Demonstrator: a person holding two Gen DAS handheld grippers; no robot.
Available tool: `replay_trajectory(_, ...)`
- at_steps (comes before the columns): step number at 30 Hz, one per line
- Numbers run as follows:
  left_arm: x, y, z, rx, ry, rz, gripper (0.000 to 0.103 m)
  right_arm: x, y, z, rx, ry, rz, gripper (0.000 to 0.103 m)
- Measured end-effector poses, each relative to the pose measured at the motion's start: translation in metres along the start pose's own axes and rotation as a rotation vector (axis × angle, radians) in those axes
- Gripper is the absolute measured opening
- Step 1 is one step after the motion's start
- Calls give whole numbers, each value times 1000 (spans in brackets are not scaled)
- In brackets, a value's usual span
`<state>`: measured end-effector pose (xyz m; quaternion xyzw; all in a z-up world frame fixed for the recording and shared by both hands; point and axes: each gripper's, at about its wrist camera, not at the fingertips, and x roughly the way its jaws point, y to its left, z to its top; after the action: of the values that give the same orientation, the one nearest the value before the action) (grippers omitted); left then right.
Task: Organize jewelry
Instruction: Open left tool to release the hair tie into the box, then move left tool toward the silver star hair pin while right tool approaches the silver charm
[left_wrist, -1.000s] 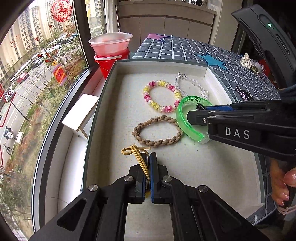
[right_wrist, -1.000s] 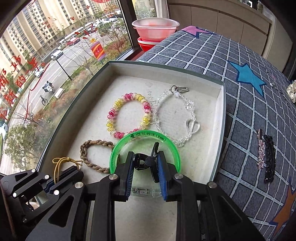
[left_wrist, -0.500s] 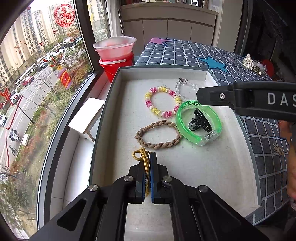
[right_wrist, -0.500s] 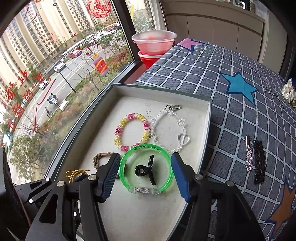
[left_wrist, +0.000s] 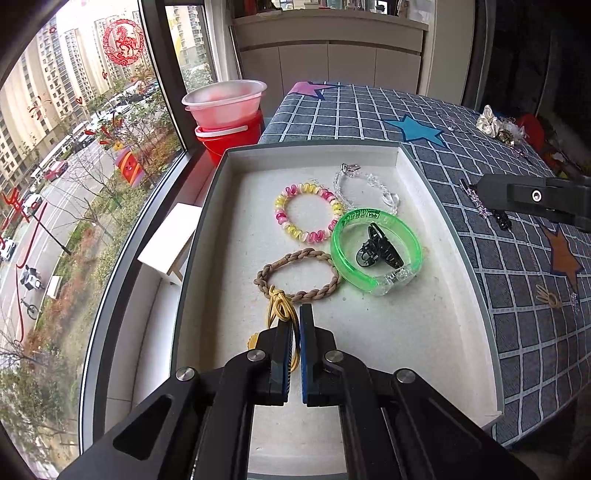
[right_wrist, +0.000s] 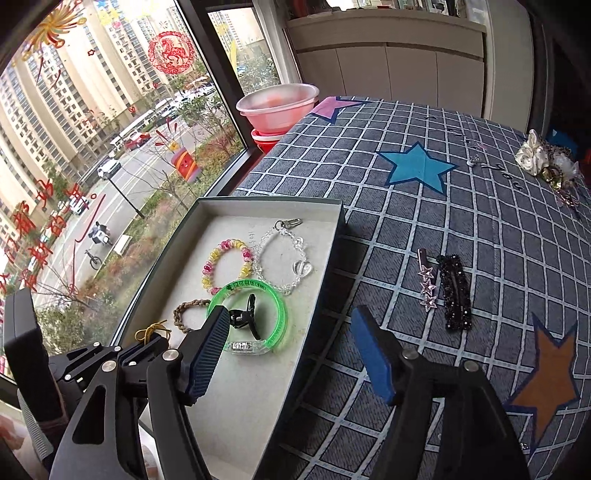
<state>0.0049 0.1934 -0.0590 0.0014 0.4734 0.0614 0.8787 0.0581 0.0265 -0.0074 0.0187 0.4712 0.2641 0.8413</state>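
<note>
A shallow grey tray (left_wrist: 458, 254) holds a pink-yellow bead bracelet (left_wrist: 303, 212), a clear crystal bracelet (left_wrist: 369, 184), a brown braided band (left_wrist: 297, 275), a green bangle (left_wrist: 376, 251) and a black claw clip (left_wrist: 376, 251) lying inside the bangle. My left gripper (left_wrist: 295, 321) is shut on a yellow elastic cord (left_wrist: 280, 306) just above the tray floor, next to the braided band. My right gripper (right_wrist: 291, 350) is open and empty, raised over the tray's right edge (right_wrist: 325, 295). A star hairpin (right_wrist: 427, 282) and a black beaded clip (right_wrist: 455, 291) lie on the cloth.
The tray sits at the left edge of a blue checked cloth with stars (right_wrist: 417, 170), beside a window. Stacked pink and red bowls (left_wrist: 225, 110) stand behind the tray. A cream fabric flower with trinkets (right_wrist: 543, 158) lies at the far right.
My right gripper has opened, left the black claw clip inside the green bangle, and pulled back up and to the right. My left gripper still holds the yellow cord.
</note>
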Motion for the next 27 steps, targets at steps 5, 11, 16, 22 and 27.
replay_trajectory(5, -3, -3, 3, -6, 4, 7, 10, -14, -14, -6, 26, -21, 2, 73)
replay_trajectory(11, -15, -6, 7, 1, -68, 51, 103, -27, -31, -15, 62, -44, 6, 73)
replay_trajectory(16, -16, -15, 10, 19, -77, 71, 103, -38, -46, -21, 90, -64, 4, 73)
replay_trajectory(22, -22, -29, 11, 52, -74, 47, 103, -59, -74, -35, 147, -94, -10, 82)
replay_trajectory(27, -27, -53, 16, 94, -60, -9, 103, -78, -107, -56, 210, -113, -54, 82)
